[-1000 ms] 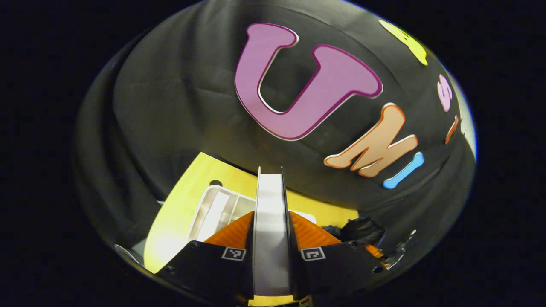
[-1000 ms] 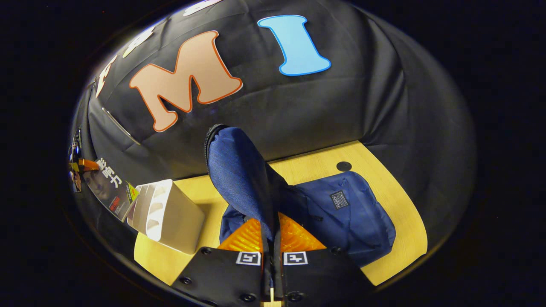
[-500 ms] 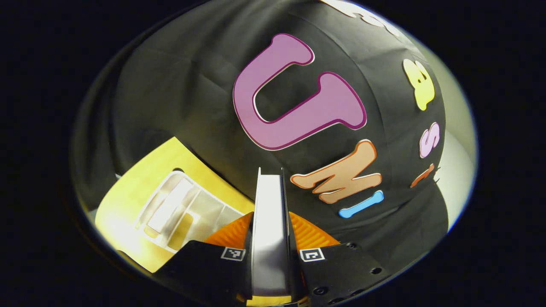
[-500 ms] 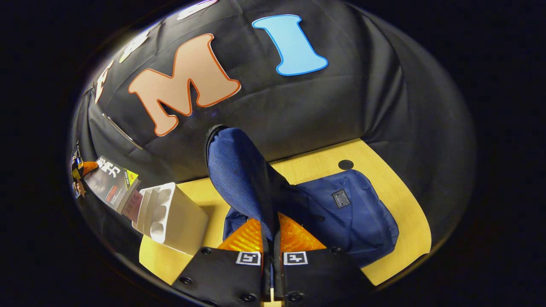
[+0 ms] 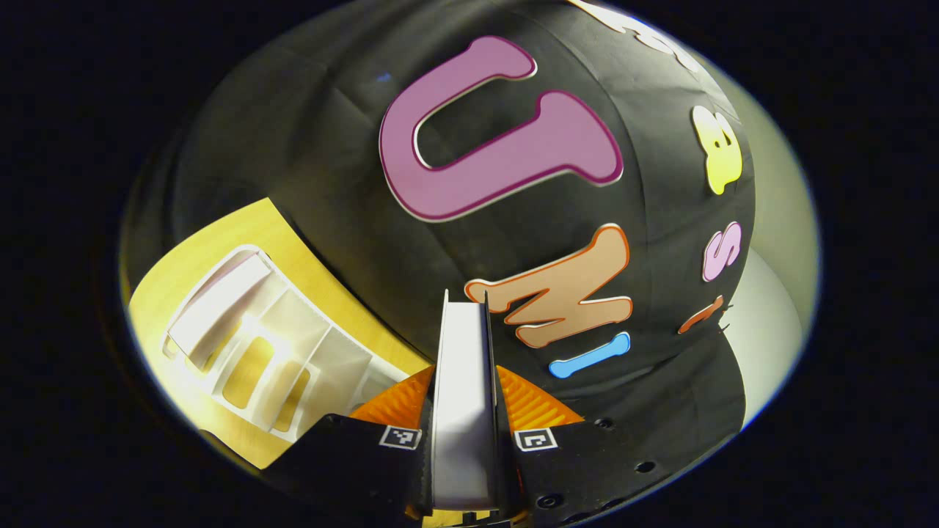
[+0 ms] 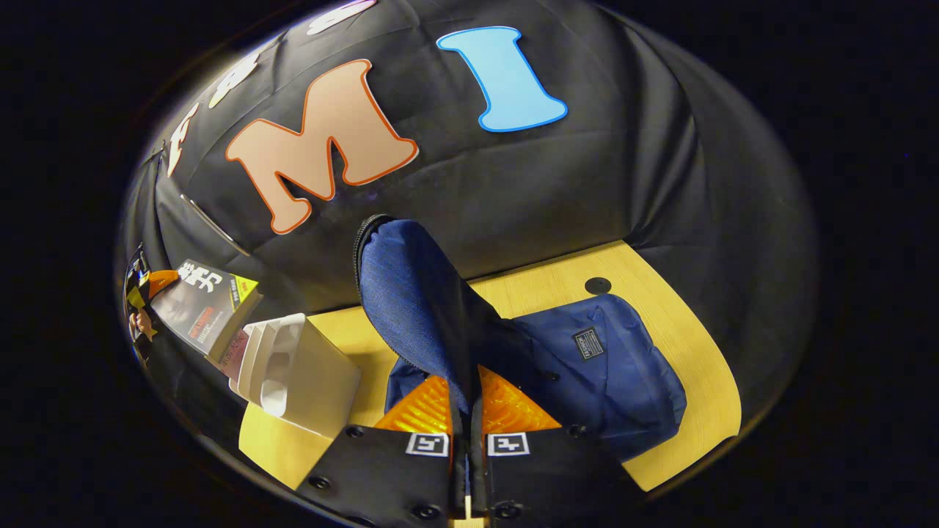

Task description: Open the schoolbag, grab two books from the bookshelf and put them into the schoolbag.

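My left gripper (image 5: 463, 381) is shut on a book (image 5: 462, 433), seen edge-on with its pale page block between the fingers. That book (image 6: 209, 308) also appears at the far left of the right gripper view, held in the air above and left of the white bookshelf (image 6: 301, 374). My right gripper (image 6: 467, 389) is shut on the blue schoolbag's flap (image 6: 411, 301) and holds it lifted. The schoolbag's body (image 6: 616, 374) lies on the yellow table (image 6: 689, 352) to the right.
In the left gripper view the white bookshelf (image 5: 271, 352) stands low on the left on the yellow table (image 5: 220, 235), with a pale book (image 5: 216, 312) in its far slot. A small dark hole (image 6: 598, 286) marks the table behind the bag.
My left gripper has turned and carried the book a little up and toward the shelf and bag; the bookshelf has slid left in its view. My right gripper still holds the flap up.
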Demonstrator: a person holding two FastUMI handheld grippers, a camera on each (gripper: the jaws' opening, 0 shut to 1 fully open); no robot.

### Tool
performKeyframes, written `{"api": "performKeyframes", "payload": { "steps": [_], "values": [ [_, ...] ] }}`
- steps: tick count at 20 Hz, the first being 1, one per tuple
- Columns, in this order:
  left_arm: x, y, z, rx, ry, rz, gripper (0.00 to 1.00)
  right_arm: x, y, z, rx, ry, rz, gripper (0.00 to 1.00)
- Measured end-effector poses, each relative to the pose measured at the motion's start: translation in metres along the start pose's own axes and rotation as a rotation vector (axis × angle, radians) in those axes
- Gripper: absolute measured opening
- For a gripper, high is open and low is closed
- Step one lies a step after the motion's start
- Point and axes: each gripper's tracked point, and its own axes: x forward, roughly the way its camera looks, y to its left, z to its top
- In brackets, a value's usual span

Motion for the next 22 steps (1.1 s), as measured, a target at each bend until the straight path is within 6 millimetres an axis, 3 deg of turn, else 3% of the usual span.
{"api": "performKeyframes", "payload": {
  "steps": [15,22],
  "values": [
    [0.099,0.012,-0.138,-0.032,0.154,0.059,0.32,0.0,0.0,0.001,0.006,-0.016,0.055,0.05],
    [0.147,0.024,-0.215,-0.034,0.222,0.084,0.32,-0.004,-0.003,0.01,0.012,-0.009,0.089,0.05]
  ]
}}
